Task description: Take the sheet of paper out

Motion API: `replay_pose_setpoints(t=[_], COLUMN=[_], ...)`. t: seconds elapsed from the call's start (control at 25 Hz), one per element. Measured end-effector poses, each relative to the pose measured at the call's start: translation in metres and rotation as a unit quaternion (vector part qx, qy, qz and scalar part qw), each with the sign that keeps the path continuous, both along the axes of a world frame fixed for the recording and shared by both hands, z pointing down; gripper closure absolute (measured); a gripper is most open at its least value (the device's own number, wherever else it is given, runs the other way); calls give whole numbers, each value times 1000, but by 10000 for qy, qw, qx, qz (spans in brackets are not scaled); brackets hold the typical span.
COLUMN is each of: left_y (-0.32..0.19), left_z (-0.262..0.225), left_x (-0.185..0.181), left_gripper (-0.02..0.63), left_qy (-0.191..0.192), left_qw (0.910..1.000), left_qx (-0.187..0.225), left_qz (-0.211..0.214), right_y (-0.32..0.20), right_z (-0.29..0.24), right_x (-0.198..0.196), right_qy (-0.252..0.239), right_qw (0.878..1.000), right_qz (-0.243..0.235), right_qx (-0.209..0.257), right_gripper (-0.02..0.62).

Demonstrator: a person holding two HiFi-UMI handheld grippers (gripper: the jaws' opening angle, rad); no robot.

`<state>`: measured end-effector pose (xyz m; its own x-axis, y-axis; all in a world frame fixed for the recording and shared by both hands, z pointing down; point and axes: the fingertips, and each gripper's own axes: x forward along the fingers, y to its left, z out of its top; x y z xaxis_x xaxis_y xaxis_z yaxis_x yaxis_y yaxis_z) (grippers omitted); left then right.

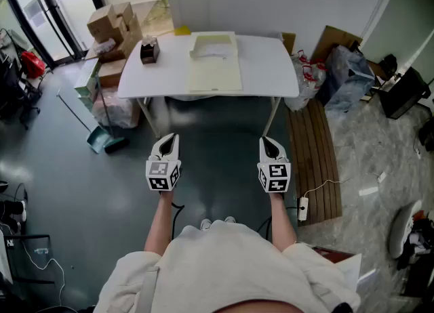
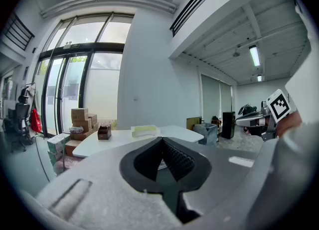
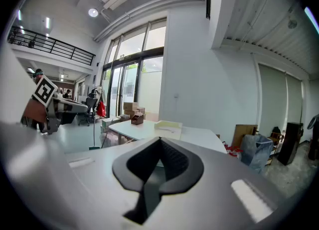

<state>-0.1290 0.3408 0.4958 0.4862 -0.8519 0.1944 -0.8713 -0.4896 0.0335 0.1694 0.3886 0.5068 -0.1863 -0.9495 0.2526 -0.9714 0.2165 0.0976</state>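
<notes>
Left hand-held gripper (image 1: 168, 141) and right hand-held gripper (image 1: 267, 143) are closed, empty — white table (image 1: 271, 68) ahead bears perhaps a paper tray (image 1: 213, 46).

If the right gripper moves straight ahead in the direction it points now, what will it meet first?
Probably the near edge of the white table; only floor lies between it and the right gripper. Depth is unclear, so the gripper might pass just under that edge.
</notes>
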Motion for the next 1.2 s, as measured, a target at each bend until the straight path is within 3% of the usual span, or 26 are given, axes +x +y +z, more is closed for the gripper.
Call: replay_pose_setpoints(t=[1.2], left_y=[9], left_z=[13], left_x=[57], left_gripper=[600], left_qy=[-102], left_qw=[9997], left_qx=[-166], left_qz=[-176], right_y=[-7], right_z=[16], right_x=[40], right_qy=[-191], right_qw=[9990], right_qz=[-398], right_qx=[-106], right_gripper=[594])
